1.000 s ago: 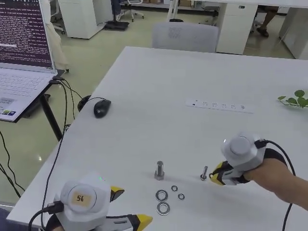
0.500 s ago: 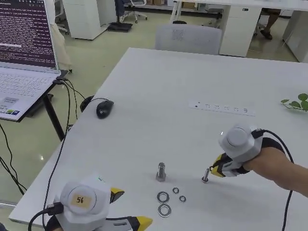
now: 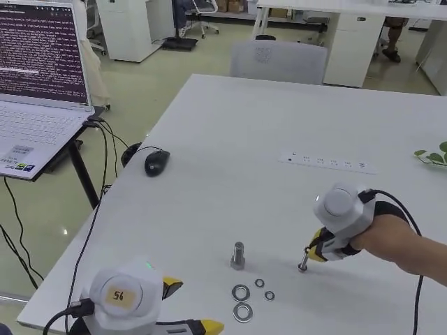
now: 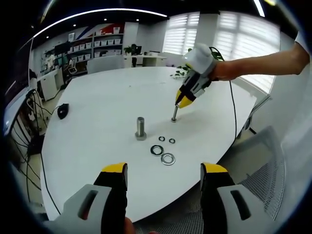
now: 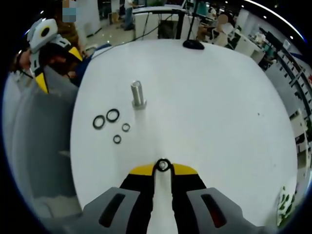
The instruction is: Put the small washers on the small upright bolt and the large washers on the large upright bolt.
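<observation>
The large bolt (image 3: 237, 255) stands upright on the white table (image 3: 230, 146), with the small bolt (image 3: 303, 264) upright to its right. My right gripper (image 3: 312, 252) is shut on the small bolt's top (image 5: 163, 166). In front of the bolts lie two large washers (image 3: 241, 292) and two small washers (image 3: 259, 283), flat on the table. My left gripper (image 3: 192, 305) hovers at the near table edge, open and holding nothing, and looks at the large bolt (image 4: 141, 128), the washers (image 4: 168, 158) and the right gripper (image 4: 187, 95).
A power strip (image 3: 327, 163) lies on the table beyond the bolts and a mouse (image 3: 156, 162) sits near the left edge. A laptop (image 3: 35, 91) stands on a stand to the left. A grey chair (image 3: 278, 61) is at the far side and plant leaves (image 3: 433, 155) at the right.
My right gripper has moved from beside the small bolt to over its top. Bolts, washers and the left gripper have stayed put; the head camera shifted.
</observation>
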A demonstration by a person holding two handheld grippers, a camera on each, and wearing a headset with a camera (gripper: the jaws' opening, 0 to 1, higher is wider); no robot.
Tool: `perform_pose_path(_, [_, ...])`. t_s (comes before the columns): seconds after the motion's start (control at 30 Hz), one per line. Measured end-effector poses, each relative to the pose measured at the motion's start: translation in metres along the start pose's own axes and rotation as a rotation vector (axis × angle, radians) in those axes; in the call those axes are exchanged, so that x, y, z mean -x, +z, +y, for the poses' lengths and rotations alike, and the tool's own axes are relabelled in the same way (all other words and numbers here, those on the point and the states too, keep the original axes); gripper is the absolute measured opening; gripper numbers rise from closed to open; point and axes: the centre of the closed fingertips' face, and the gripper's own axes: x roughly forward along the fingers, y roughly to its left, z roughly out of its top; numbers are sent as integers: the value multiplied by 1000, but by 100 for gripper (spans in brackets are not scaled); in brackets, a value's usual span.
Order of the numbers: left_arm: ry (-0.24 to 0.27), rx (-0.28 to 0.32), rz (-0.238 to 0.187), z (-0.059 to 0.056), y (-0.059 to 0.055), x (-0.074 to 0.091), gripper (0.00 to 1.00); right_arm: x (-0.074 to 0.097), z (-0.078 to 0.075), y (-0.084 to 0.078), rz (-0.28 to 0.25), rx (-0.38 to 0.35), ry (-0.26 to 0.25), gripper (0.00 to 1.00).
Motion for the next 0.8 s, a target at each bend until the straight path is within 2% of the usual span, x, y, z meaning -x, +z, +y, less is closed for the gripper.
perform_pose_path(0.8, [1, 5, 5, 2, -1, -3, 60, -10, 1, -3, 54, 46, 28, 13])
